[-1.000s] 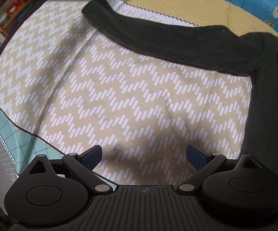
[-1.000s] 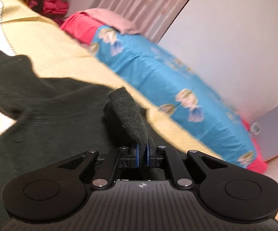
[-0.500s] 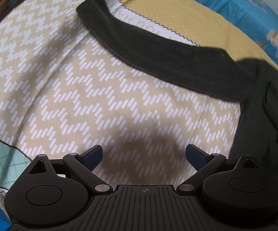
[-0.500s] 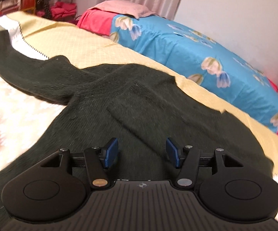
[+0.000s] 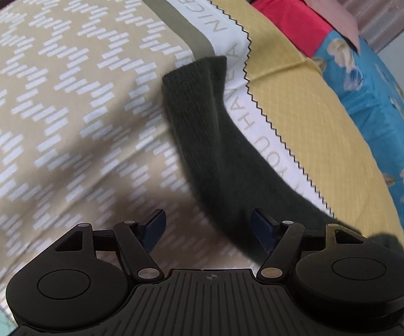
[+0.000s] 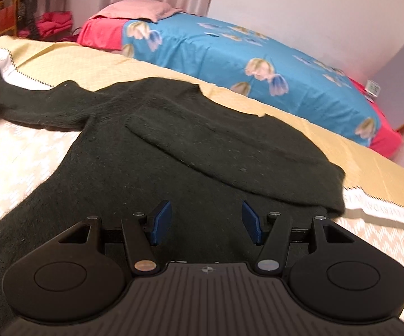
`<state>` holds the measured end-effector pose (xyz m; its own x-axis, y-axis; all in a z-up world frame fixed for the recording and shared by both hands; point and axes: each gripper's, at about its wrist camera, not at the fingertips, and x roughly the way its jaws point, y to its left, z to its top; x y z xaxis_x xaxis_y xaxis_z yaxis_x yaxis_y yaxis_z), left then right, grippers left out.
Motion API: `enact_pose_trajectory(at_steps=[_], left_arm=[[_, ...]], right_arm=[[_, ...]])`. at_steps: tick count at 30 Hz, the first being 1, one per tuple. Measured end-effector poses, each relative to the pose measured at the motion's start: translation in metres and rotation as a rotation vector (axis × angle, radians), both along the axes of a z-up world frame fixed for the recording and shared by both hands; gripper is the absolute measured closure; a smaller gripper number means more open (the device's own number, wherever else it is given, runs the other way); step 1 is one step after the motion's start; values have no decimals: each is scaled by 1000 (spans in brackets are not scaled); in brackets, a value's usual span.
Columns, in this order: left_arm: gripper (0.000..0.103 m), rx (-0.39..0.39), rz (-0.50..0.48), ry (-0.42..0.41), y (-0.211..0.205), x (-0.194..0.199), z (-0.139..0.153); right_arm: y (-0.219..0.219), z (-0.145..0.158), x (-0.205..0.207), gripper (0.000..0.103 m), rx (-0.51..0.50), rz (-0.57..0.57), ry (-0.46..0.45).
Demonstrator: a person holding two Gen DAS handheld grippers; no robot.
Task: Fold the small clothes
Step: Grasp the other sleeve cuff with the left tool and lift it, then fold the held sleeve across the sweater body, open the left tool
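Dark green sweater (image 6: 151, 151) lies flat on a patterned bed cover (image 5: 62, 98).
Both tools are released: right tool (image 6: 206, 222) hovers over the body, left tool (image 5: 207, 232) just above the outstretched sleeve (image 5: 202, 117).

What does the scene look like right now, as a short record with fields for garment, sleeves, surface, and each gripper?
garment: dark sweater, lying flat on the bed
right sleeve: folded across the body
left sleeve: stretched straight out, not folded
surface: beige zigzag blanket
left gripper: open, over the outstretched sleeve, nothing held
right gripper: open, over the sweater body, nothing held
background: blue floral quilt
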<state>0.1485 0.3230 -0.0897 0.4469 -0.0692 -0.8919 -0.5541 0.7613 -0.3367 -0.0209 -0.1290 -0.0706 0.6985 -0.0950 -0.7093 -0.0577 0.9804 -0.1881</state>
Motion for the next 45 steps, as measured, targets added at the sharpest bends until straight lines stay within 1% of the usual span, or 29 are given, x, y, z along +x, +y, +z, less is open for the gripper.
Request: enact_pose_trajectory(at_steps=[3, 5, 6, 7, 8, 9, 10, 11, 12, 13, 14, 18, 24, 26, 27, 30, 32, 34, 35, 36, 38, 39, 41, 43, 45], left_arm=[[0, 9, 22, 4, 6, 11, -8], [0, 34, 4, -10, 5, 18, -5], [5, 32, -6, -12, 5, 22, -4], [24, 23, -14, -7, 6, 26, -5], [25, 19, -17, 1, 6, 30, -5], [23, 25, -20, 3, 7, 33, -5], [27, 41, -26, 5, 6, 35, -4], [29, 51, -33, 3, 5, 37, -2], [37, 59, -40, -6, 4, 38, 1], [40, 63, -49, -25, 2, 38, 7], [41, 65, -58, -43, 0, 38, 12], [42, 84, -114, -143, -17, 34, 47], [48, 86, -226, -295, -61, 24, 101], [49, 72, -259, -340, -77, 23, 117], [58, 68, -280, -366, -86, 24, 124], [57, 65, -373, -430, -124, 21, 149], [57, 68, -442, -466, -154, 19, 160], [58, 27, -526, -484, -185, 17, 167], [58, 22, -561, -493, -198, 15, 170], [58, 40, -578, -502, -208, 12, 173], [30, 147, -571, -474, -219, 10, 168], [1, 209, -539, -439, -219, 12, 162], [0, 326, -448, -338, -209, 23, 136], [0, 398, -386, -203, -193, 44, 101], [0, 477, -370, -75, -184, 68, 62]], right_arm=[[-2, 2, -4, 42, -3, -29, 4], [-3, 2, -6, 43, -3, -40, 8], [-4, 2, -7, 43, -3, -46, 11], [-5, 2, -9, 43, 2, -52, 17], [-7, 2, -10, 43, 12, -57, 23], [-9, 2, -11, 43, 20, -64, 27], [-11, 1, -12, 43, 25, -73, 31], [-12, 1, -12, 43, 31, -82, 36], [-13, 0, -13, 43, 37, -88, 40], [-14, 0, -14, 43, 41, -92, 42], [-15, 0, -15, 43, 43, -94, 45], [-17, 0, -17, 43, 58, -99, 40], [-22, -1, -19, 43, 87, -104, 27], [-25, 1, -20, 43, 95, -107, 18], [-27, 1, -21, 43, 98, -109, 14], [-34, 2, -24, 43, 117, -120, 4], [-41, 2, -26, 43, 131, -138, 1], [-47, 1, -28, 43, 145, -150, -4], [-50, 1, -29, 43, 153, -155, -4], [-53, 1, -30, 43, 165, -158, -4], [-59, 0, -32, 43, 185, -162, -7], [-62, 0, -33, 43, 188, -166, -7], [-68, -4, -34, 43, 195, -179, -1], [-74, -9, -34, 43, 206, -197, 21], [-77, -14, -36, 43, 202, -208, 40]])
